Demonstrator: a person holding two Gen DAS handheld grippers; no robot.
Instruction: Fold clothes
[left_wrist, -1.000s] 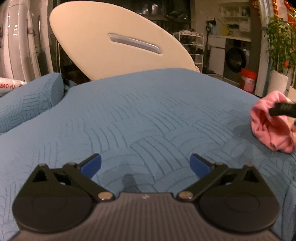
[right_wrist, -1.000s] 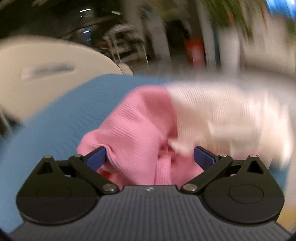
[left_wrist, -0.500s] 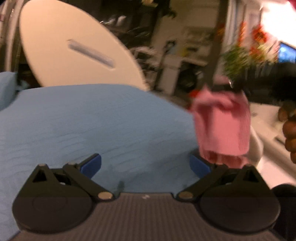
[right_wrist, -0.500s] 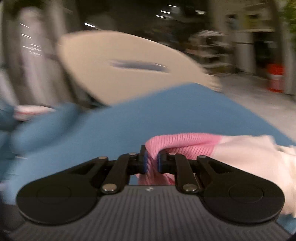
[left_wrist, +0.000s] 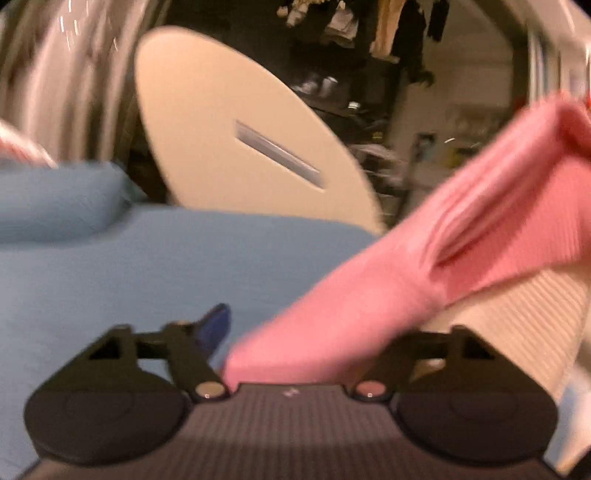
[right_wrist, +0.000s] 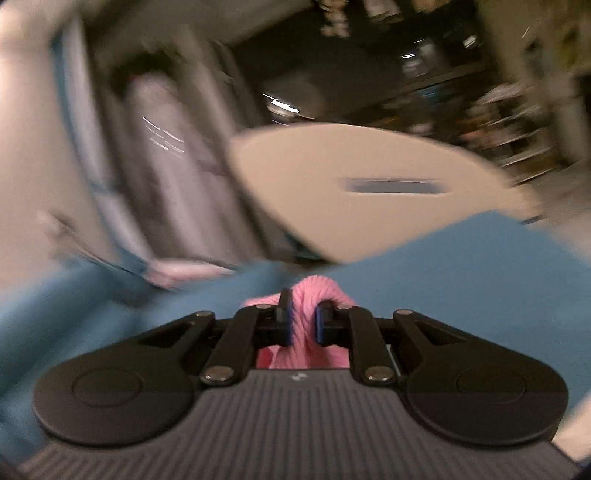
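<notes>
From my left wrist camera, low over the blue bedspread (left_wrist: 155, 266), I look toward the cream oval board (left_wrist: 221, 125) at 12 o'clock, pink cloth (left_wrist: 388, 295) close at 3. My right wrist camera faces the same board (right_wrist: 354, 195) at 1 o'clock.

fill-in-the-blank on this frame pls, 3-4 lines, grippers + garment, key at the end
1. The right gripper is shut on a bunch of ____ ribbed knit.
2. In the left wrist view the garment drapes across the left gripper and hides its ____ finger.
3. Beneath both grippers lies a ____ bedspread.
4. The slot in the beige oval board is long and ____.

Missing words: pink; right; blue; narrow
</notes>
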